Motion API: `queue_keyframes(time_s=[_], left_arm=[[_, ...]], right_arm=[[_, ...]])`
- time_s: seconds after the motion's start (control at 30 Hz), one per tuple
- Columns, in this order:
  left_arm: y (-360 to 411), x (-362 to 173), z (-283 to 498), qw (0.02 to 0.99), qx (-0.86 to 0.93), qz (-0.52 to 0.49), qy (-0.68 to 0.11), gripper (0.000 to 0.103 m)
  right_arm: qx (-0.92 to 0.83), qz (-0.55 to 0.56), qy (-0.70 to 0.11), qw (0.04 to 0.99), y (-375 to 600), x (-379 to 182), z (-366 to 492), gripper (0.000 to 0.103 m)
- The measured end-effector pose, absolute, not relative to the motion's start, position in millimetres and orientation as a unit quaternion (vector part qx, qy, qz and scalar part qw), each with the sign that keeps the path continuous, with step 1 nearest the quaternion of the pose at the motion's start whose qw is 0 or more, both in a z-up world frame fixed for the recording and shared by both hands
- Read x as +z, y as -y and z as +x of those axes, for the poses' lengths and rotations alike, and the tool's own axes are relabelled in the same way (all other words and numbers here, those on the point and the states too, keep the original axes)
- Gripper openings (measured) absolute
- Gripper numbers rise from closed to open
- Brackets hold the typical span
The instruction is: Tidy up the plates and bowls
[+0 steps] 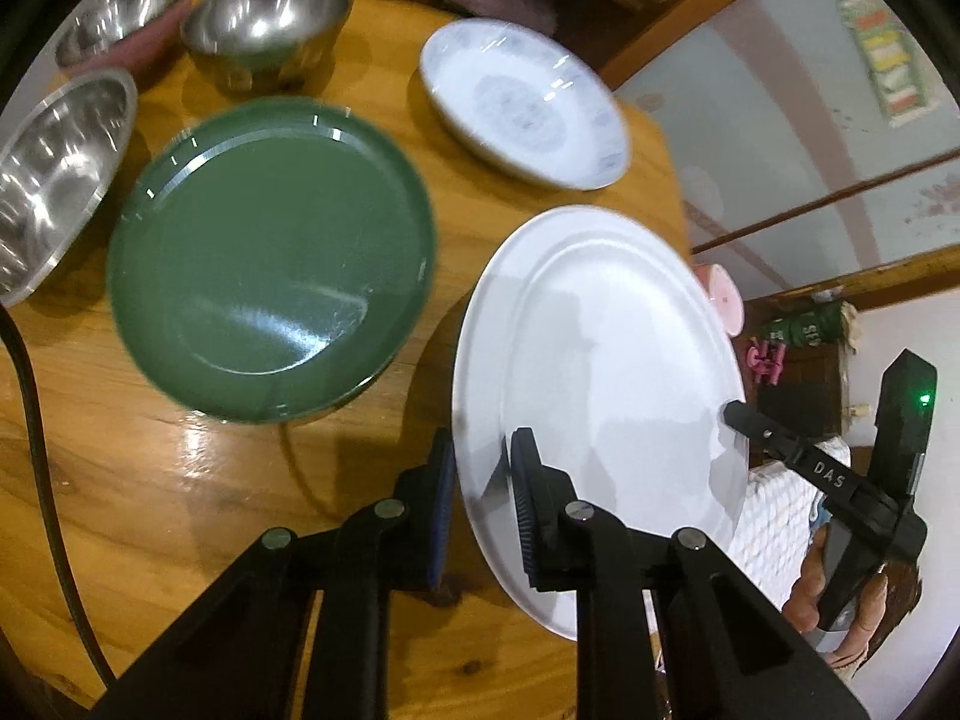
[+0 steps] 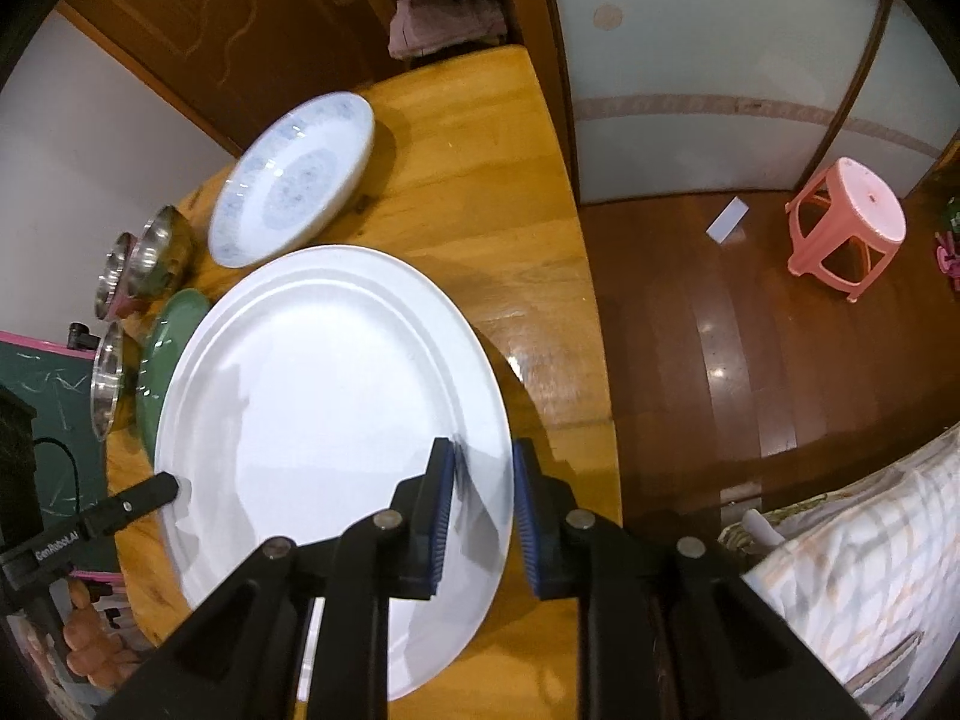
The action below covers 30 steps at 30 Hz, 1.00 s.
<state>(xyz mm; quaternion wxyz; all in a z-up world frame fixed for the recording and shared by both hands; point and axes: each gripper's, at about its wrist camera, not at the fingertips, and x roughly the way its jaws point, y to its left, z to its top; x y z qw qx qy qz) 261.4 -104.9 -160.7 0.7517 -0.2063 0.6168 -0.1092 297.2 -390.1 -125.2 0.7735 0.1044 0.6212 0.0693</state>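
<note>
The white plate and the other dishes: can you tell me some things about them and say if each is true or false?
1. Both grippers hold the white plate. True: the left gripper and the right gripper each pinch its rim.
2. The green plate is stacked on the white plate. False: it sits apart on the table.
3. There are three metal bowls. True.
4. The patterned dish is upside down. False: it sits right side up.
5. A pink stool stands on the table. False: it stands on the floor.
</note>
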Motion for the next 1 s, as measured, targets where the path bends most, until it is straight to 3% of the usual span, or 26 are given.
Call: queue_keyframes(time_s=[0.3,0.67,1.0], left_arm=[[103.1,-127.6,213.2,0.772,-0.161,-0.17,-0.591,0.017],[96.3,-181.6,157.6,0.757,-0.186,-0.132,-0.612,0.018],[103.8,-213.9,141.1,0.75,-0.184,-0.103,-0.627,0.018]], right_arm=[[0.05,0.103,-0.593,0.797,382.8,-90.2,218.3,0.019],[0.015,0.071,-0.574,0.815,363.5,-117.3,132.3,0.02],[-0.019,0.081,-0.583,0.808,365.8,-155.9,109.2,0.02]])
